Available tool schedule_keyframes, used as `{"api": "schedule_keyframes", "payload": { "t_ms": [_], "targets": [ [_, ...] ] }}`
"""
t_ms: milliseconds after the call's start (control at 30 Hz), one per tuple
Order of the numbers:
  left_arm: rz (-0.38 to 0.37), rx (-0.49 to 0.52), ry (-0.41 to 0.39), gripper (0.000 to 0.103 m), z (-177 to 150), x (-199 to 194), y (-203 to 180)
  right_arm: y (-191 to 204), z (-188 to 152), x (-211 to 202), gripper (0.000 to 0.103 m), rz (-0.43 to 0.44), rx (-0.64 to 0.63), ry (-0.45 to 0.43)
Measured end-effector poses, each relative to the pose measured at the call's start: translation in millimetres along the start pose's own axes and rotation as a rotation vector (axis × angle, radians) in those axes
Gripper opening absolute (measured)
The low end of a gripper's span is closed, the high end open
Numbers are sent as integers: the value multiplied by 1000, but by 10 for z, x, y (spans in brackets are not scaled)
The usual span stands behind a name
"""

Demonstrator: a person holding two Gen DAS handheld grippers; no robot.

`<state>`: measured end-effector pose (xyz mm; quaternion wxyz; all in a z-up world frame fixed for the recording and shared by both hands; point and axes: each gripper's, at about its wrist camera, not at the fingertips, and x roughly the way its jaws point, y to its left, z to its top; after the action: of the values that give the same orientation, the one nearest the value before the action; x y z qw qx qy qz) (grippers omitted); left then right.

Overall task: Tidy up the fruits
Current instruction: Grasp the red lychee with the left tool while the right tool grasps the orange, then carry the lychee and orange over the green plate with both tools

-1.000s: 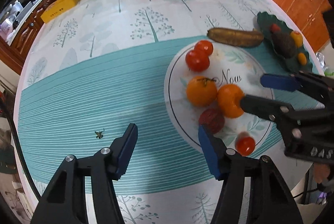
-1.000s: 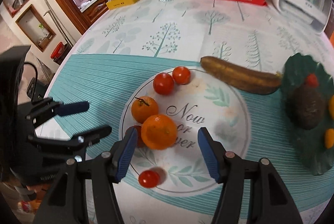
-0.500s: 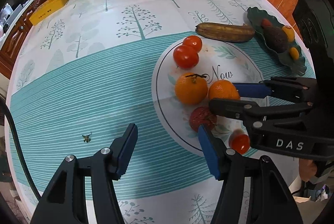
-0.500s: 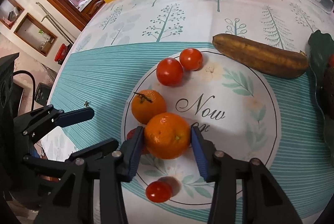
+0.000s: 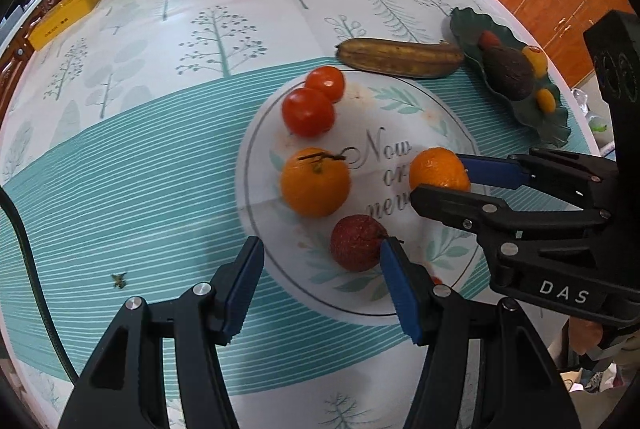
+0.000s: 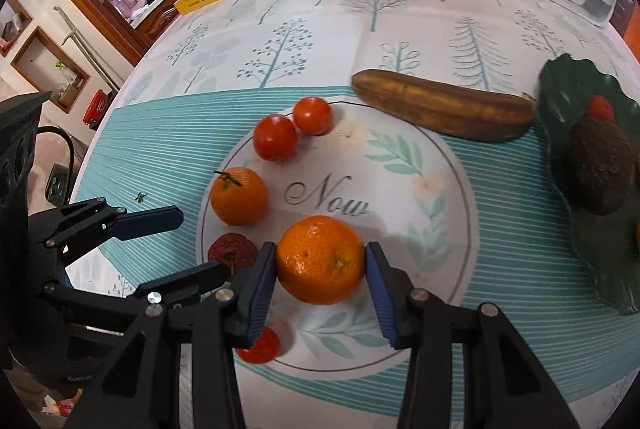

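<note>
Right wrist view: the right gripper (image 6: 320, 265) has its blue pads pressed on both sides of one orange (image 6: 320, 259), over the round printed circle (image 6: 448, 165) on the tablecloth. A second orange (image 6: 239, 195), two larger tomatoes (image 6: 275, 137) and a small one (image 6: 258, 345) lie there too. Only the left wrist view shows the left gripper (image 5: 320, 285) partly open and empty, the red lychee (image 5: 356, 243) just ahead of it.

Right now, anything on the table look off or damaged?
Yes: the banana is browned all over, looks overripe, and lies on the tablecloth beside the green dish rather than in it. A small insect-like speck sits on the cloth. No spills.
</note>
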<state>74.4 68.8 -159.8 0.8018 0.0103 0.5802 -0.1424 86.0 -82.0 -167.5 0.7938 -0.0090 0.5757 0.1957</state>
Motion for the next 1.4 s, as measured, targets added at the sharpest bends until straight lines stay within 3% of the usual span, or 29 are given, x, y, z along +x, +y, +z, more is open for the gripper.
{"api": "schedule_keyframes", "payload": {
  "t_ms": [167, 233, 367, 900, 1200, 1400],
  "targets": [
    [-25, 3, 9, 54, 15, 59, -107, -67, -33, -81, 44, -10, 5, -11],
    [-38, 8, 14, 28, 19, 87, -155, -96, -52, -118, 44, -15, 7, -14],
    [-3, 29, 11, 28, 32, 125, -244, -156, -95, -190, 44, -25, 8, -22],
    [25, -20, 2, 27, 51, 4, -418, -388, -264, -534, 44, -4, 3, -50],
    [15, 4, -112, 27, 320, -516, -864, -605, -328, -958, 44, 5, -4, -111],
    [-18, 72, -223, 27, 765, -853, -1372, -824, -231, -1391, 44, -16, -18, -200]
  ]
}}
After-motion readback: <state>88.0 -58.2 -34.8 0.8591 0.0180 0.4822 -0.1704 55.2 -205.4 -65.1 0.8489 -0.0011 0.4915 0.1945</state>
